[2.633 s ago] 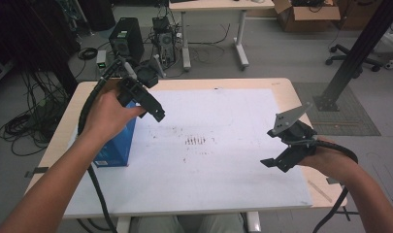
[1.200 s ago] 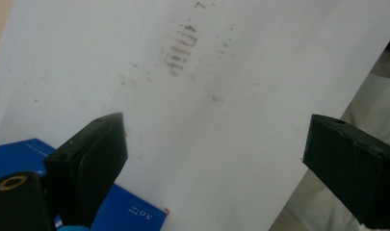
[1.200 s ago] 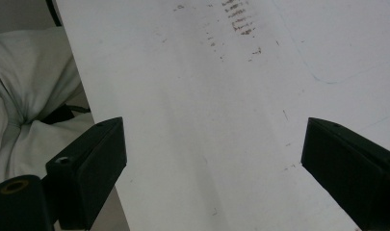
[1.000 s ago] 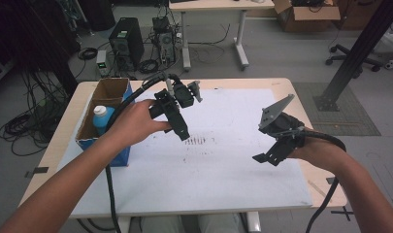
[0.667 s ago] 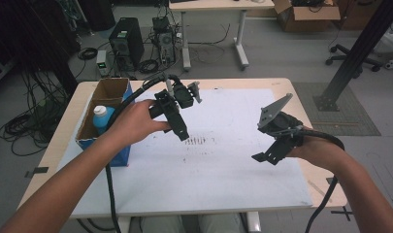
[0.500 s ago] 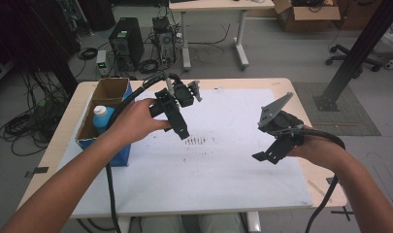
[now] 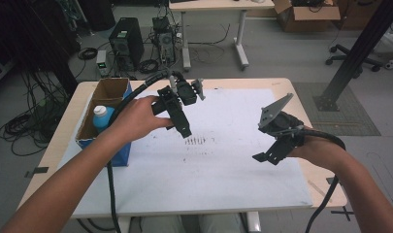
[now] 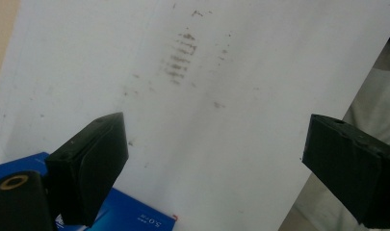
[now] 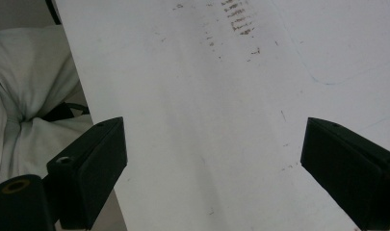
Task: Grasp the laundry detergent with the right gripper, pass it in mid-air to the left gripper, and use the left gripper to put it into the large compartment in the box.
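Note:
My left gripper (image 7: 178,121) hangs above the white sheet (image 7: 223,170) left of centre, gripped by a hand, jaws wide open with nothing in them. In the left gripper view, the left gripper (image 8: 216,168) frames bare sheet and a patch of dark smudges (image 8: 180,57). My right gripper (image 7: 270,144) hovers over the sheet's right part, also open and empty. From the right gripper view, the right gripper (image 9: 214,168) looks along the sheet (image 9: 207,96) toward the smudges (image 9: 238,19).
A blue cardboard box (image 7: 114,155) stands at the table's left edge with a blue-capped white bottle (image 7: 103,116) inside; its corner (image 8: 130,216) sits by my left jaw. Computer towers (image 7: 126,43), cables and another table lie beyond. A black post (image 7: 364,48) rises at right.
The left gripper moved from over the blue box rightward to above the sheet, then held nearly still. The right gripper shifted slightly left and up.

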`<action>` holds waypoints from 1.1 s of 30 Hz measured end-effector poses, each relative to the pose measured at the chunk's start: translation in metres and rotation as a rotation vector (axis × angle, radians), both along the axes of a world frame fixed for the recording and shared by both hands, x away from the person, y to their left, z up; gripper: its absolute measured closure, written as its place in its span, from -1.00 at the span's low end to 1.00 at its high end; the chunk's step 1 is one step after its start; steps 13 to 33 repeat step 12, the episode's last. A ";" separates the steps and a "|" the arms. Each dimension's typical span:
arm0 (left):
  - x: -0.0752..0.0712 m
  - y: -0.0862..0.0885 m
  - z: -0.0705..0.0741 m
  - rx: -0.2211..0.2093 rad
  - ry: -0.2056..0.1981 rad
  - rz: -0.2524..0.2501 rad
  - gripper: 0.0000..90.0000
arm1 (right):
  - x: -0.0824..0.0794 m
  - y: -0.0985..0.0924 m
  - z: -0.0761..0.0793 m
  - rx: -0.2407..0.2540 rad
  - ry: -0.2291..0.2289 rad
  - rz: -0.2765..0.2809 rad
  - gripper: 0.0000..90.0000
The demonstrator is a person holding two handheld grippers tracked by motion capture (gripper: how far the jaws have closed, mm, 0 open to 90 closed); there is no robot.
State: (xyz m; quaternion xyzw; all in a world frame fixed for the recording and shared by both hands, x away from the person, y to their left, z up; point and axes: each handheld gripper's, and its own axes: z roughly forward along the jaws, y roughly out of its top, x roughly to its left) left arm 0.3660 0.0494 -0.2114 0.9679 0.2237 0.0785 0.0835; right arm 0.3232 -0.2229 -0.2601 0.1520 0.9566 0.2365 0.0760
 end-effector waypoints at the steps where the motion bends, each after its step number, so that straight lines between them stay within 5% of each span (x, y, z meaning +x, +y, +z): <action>1: 0.000 0.000 0.000 -0.001 0.000 0.000 -0.80 | 0.000 0.000 0.000 0.002 0.000 0.000 -0.81; 33: 0.001 0.001 0.000 -0.004 0.001 0.004 -0.80 | 0.001 0.000 -0.002 0.005 0.004 0.002 -0.81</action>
